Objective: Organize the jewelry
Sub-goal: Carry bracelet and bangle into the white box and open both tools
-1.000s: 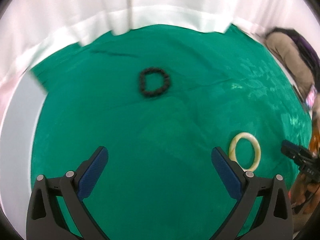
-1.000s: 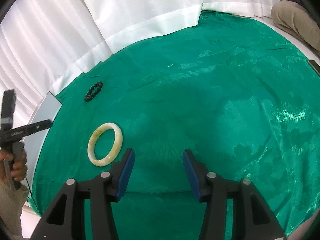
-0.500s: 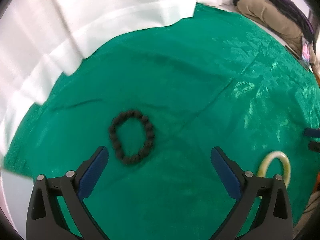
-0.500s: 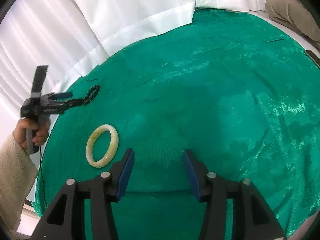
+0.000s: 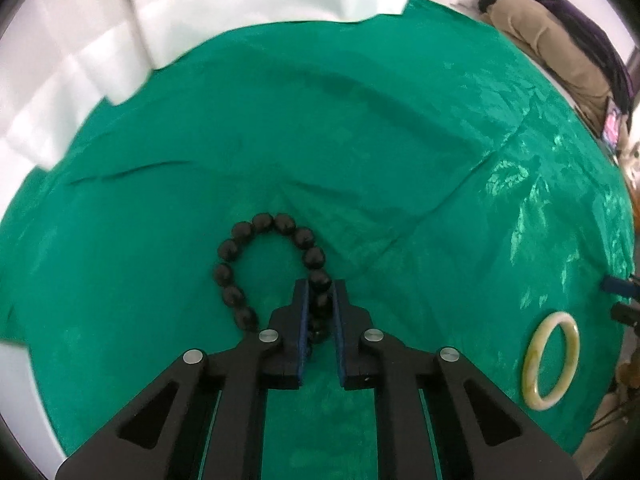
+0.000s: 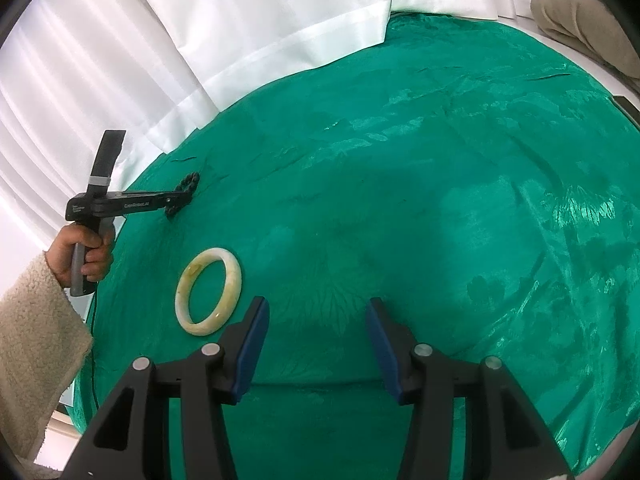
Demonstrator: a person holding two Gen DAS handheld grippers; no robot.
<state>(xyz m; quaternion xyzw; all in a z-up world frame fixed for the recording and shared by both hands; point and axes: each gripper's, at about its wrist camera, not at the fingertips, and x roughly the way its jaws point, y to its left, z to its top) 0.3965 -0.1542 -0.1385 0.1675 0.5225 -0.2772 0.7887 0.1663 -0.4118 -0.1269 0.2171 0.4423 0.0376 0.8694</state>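
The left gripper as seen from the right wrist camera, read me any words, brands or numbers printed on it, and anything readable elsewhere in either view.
Left gripper, side of its body: a pale printed line, too small and blurred to read with confidence.
Same body, rear end near the hand: smaller print, unreadable.
Nothing else in either view bears readable text.

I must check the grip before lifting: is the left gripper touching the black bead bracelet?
Touching. In the left wrist view the left gripper, its jaws just closed, pinches one side of the bead bracelet between its blue pads, beads filling the gap.
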